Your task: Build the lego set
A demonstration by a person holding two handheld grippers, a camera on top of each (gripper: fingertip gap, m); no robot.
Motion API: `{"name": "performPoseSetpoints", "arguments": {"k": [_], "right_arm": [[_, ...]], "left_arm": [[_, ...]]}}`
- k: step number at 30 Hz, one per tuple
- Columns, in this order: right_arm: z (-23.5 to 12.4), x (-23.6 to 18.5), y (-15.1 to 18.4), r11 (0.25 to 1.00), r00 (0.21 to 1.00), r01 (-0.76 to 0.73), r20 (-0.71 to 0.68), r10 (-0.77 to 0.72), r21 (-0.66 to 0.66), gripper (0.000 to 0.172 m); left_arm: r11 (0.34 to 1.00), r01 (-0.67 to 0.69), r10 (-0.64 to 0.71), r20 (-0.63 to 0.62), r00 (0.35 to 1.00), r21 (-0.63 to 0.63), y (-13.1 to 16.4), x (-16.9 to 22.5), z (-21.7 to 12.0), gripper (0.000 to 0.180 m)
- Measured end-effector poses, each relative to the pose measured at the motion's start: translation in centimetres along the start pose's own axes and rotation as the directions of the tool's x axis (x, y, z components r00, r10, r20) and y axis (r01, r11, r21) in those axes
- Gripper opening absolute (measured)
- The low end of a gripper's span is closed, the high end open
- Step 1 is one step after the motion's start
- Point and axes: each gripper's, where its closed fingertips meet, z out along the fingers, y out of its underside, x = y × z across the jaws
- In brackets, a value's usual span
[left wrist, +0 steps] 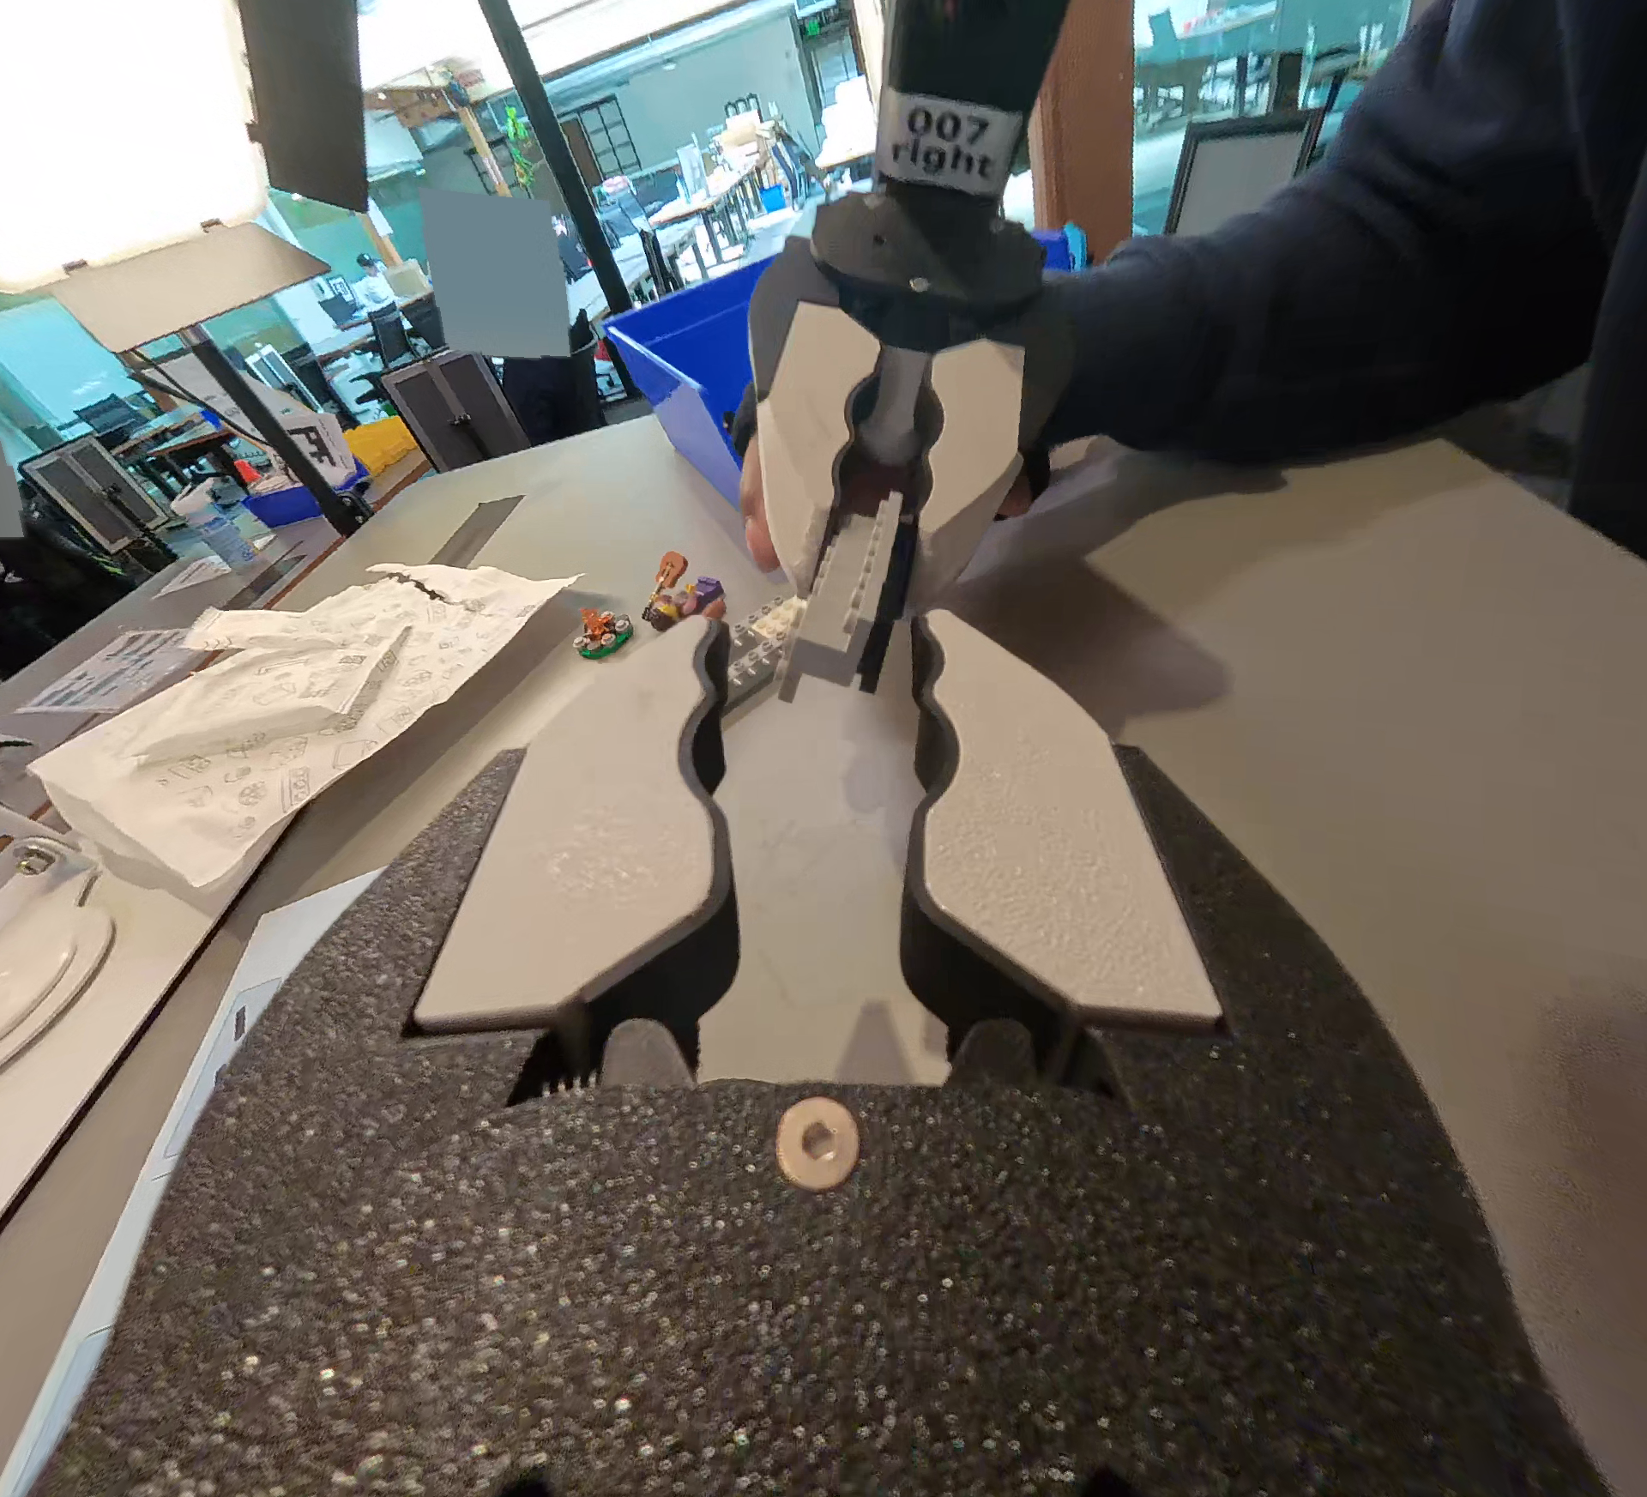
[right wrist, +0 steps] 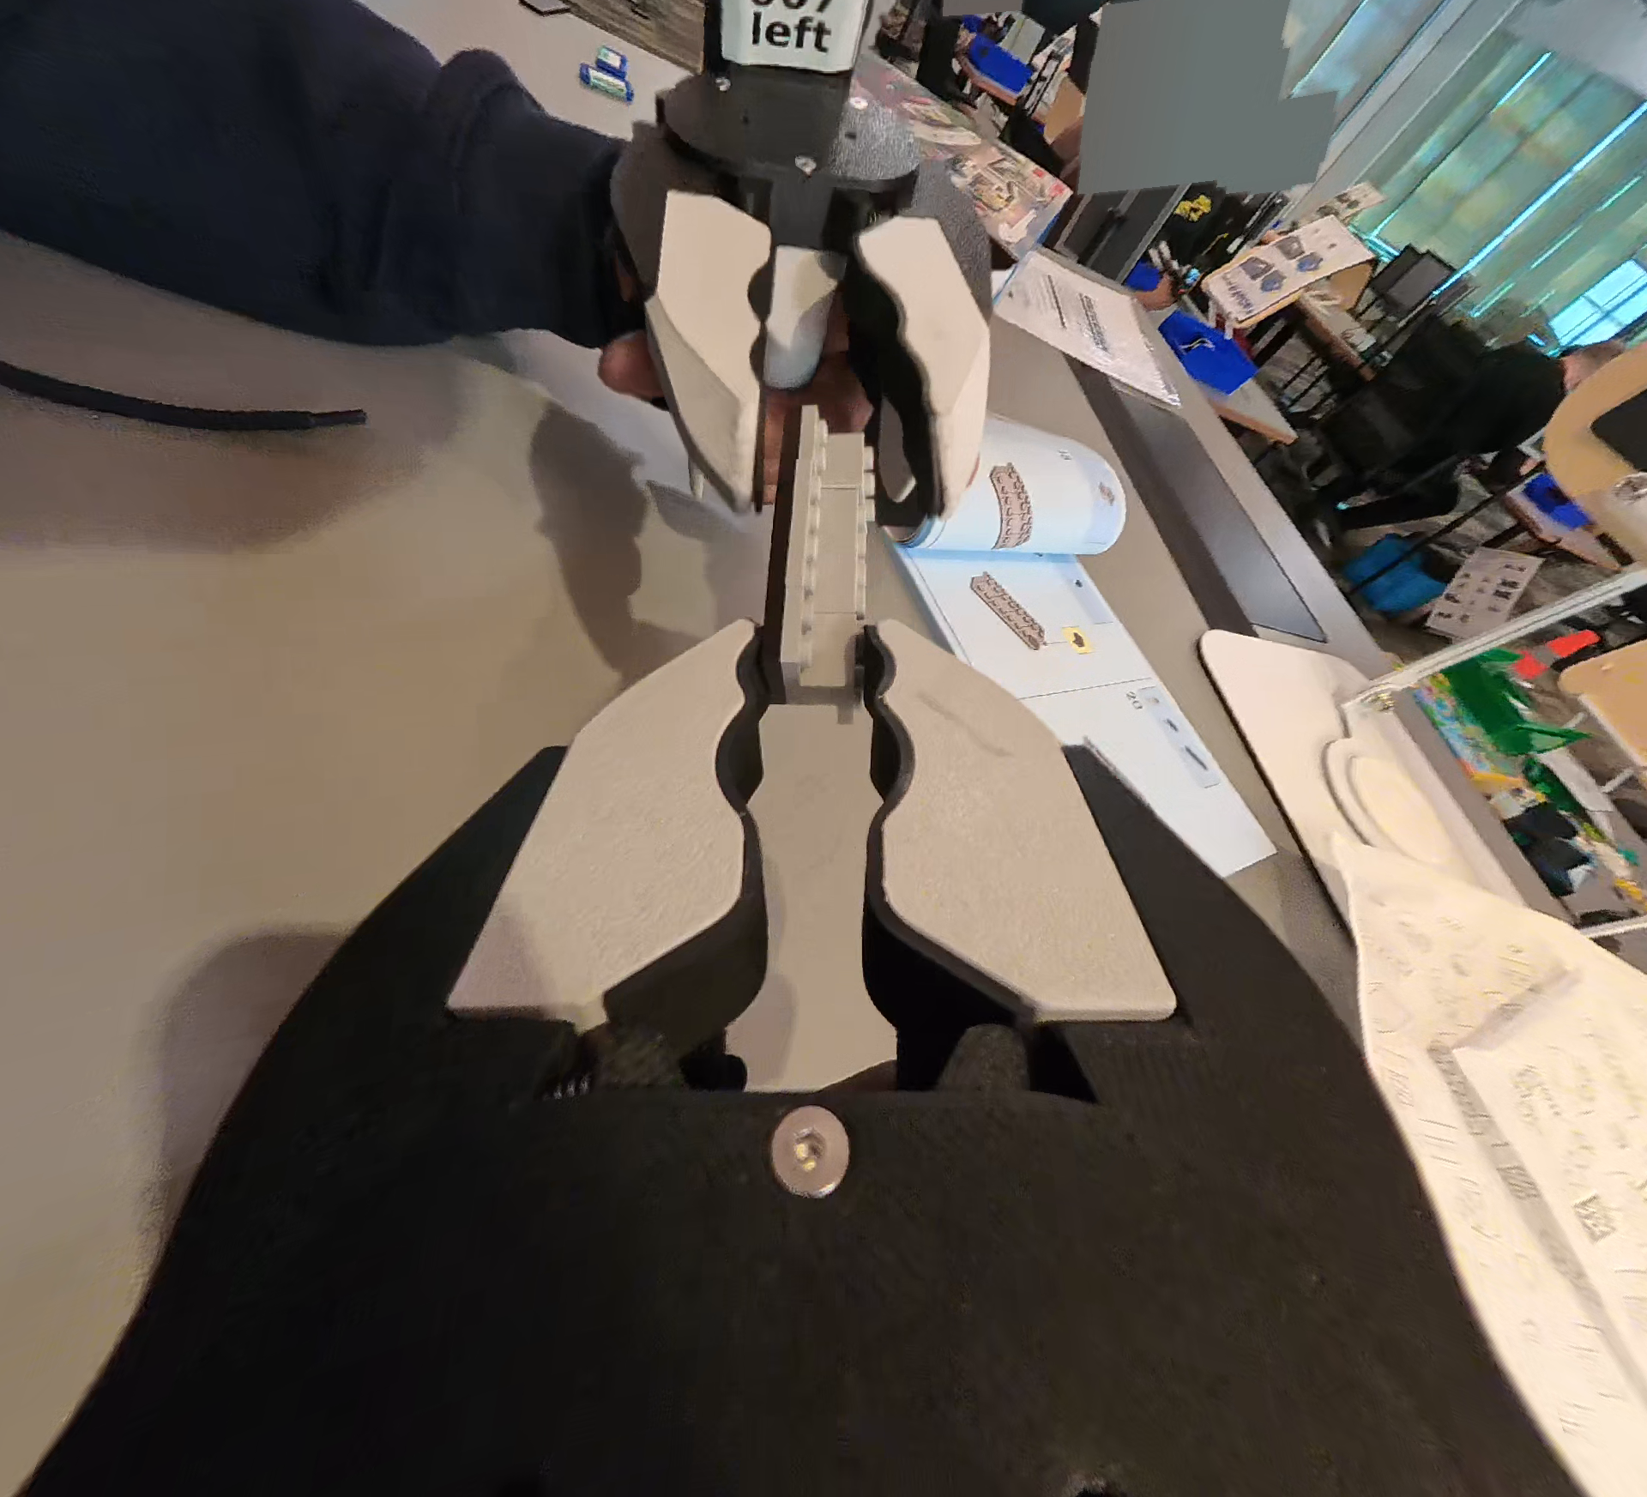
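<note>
A: Right wrist view: right gripper clamped on the near end of a long grey brick assembly, a black strip along its left side; both pads pressed against its sides.

B: Far end?

A: Reaching between the fingers of the left gripper, opposite. Those fingers spread apart, wider than the assembly; a visible gap on each side, no pad pressing.

B: Confirmed from the left wrist view?

A: Yes. Left gripper with fingers wide apart, the assembly's stepped end lying just ahead of the tips, nearer the left finger, touching neither. Right gripper coming down from above, closed on the upper end.

B: Around it?

A: Grey studded plate flat on the table, just beside the left fingertip. Farther left, a small purple figure with a guitar and a green round base with orange piece. Torn white paper bags well to the left. Blue bin behind, near the far edge.

B: Open room?

A: Bare tabletop to the right in the left wrist view. In the right wrist view, an open instruction booklet just right of the assembly, bare table to the left.
</note>
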Motion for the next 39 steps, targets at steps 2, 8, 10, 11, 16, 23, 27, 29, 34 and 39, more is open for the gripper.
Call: {"name": "performPoseSetpoints", "arguments": {"k": [2,8,10,11,16,23,27,29,34,39], "right_arm": [[-0.2,-0.2,-0.1,1.0,1.0,-0.02,0.015,0.02,0.01,0.019],[-0.3,-0.6,0.3,0.999,0.999,-0.041,0.036,0.041,-0.003,0.019],[-0.4,-0.6,0.2,0.999,0.998,-0.047,0.041,0.047,-0.004,0.019],[-0.4,-0.7,0.3,0.999,0.998,-0.051,0.044,0.051,-0.005,0.019],[-0.4,-0.8,0.1,0.997,0.995,-0.072,0.063,0.072,0.001,0.019],[-0.7,-0.8,0.2,0.997,0.995,-0.08,0.066,0.08,0.0,0.019],[-0.8,-0.6,0.4,0.996,0.995,-0.084,0.058,0.084,-0.01,0.02],[-0.8,-0.6,0.5,0.997,0.995,-0.082,0.056,0.083,-0.015,0.02],[-1.0,-0.5,0.3,0.998,0.996,-0.067,0.05,0.067,0.005,0.02],[-1.1,-0.3,-0.3,0.998,0.998,-0.057,0.028,0.056,0.038,0.027]], "left_arm": [[0.999,-0.024,0.024,-0.013,1.0,-0.025,0.4,0.4,0.4,0.037],[0.994,-0.103,0.103,0.01,0.995,-0.035,0.1,0.7,0.8,0.029],[0.992,-0.119,0.12,0.009,0.993,-0.05,0.4,0.8,0.9,0.025],[0.991,-0.124,0.125,0.007,0.992,-0.048,0.4,0.9,1.0,0.024],[0.987,-0.153,0.152,-0.013,0.988,-0.042,0.3,1.3,0.9,0.022],[0.985,-0.162,0.161,-0.015,0.987,-0.053,0.4,1.4,1.1,0.021],[0.982,-0.176,0.177,0.003,0.984,-0.064,0.5,1.2,1.3,0.02],[0.981,-0.182,0.183,0.007,0.983,-0.07,0.6,1.2,1.4,0.02],[0.979,-0.195,0.196,0.012,0.981,-0.058,0.4,1.3,1.5,0.02],[0.985,-0.172,0.172,0.009,0.985,-0.027,0.0,1.3,1.5,0.02]]}}
